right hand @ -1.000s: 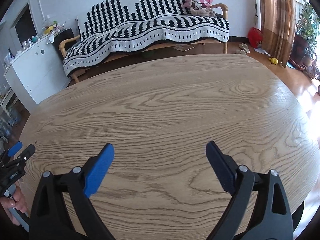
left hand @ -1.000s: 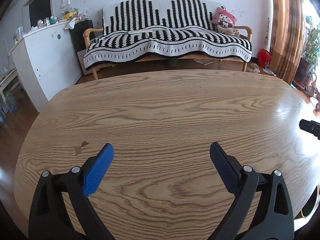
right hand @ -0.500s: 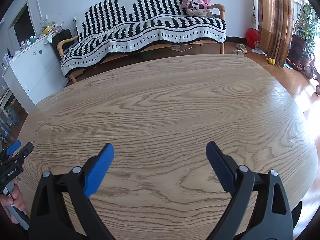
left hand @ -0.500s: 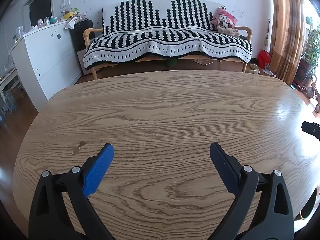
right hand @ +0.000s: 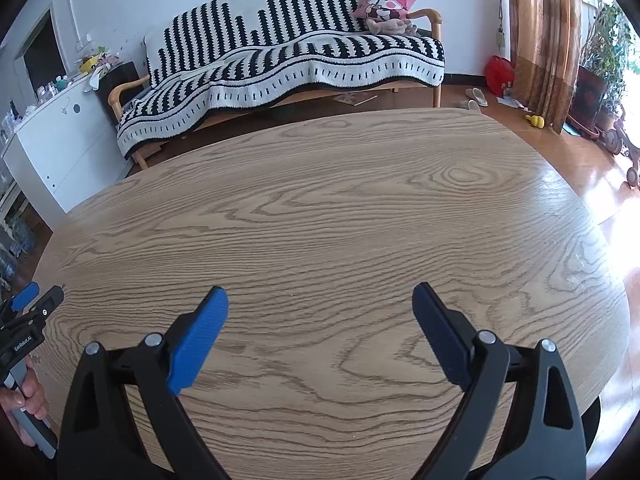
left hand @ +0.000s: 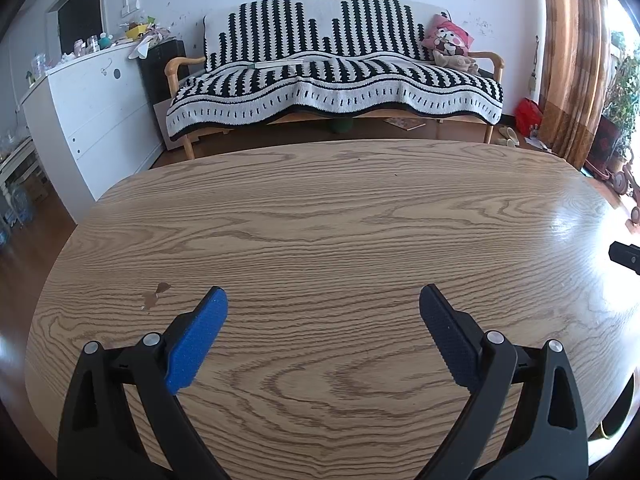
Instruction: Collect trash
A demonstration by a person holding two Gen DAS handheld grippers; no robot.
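From the left wrist camera, the left gripper hangs over the wooden counter with its jaws spread wide and nothing between them; the blue pads face each other across bare wood grain. Just ahead of the gripper's left finger, close to its tip, two small brown scraps lie flat on the counter, the only bits on the surface that could be trash. Far out to the gripper's right, at the frame edge, a black tip of the right gripper pokes in above the counter. Beyond the counter's far edge stands a sofa under a black-and-white striped blanket, with a pink cushion at its right end. A white cabinet stands to the far left, and a brown curtain hangs to the far right.

From the right wrist camera, the right gripper is likewise wide apart and empty above the counter. No scrap shows on the wood ahead of it. Off to its left, at the counter's edge, the left gripper appears from the side, and a hand grips its handle below. The sofa lies ahead and left; a red bag sits on the floor ahead and right, beside the curtain.
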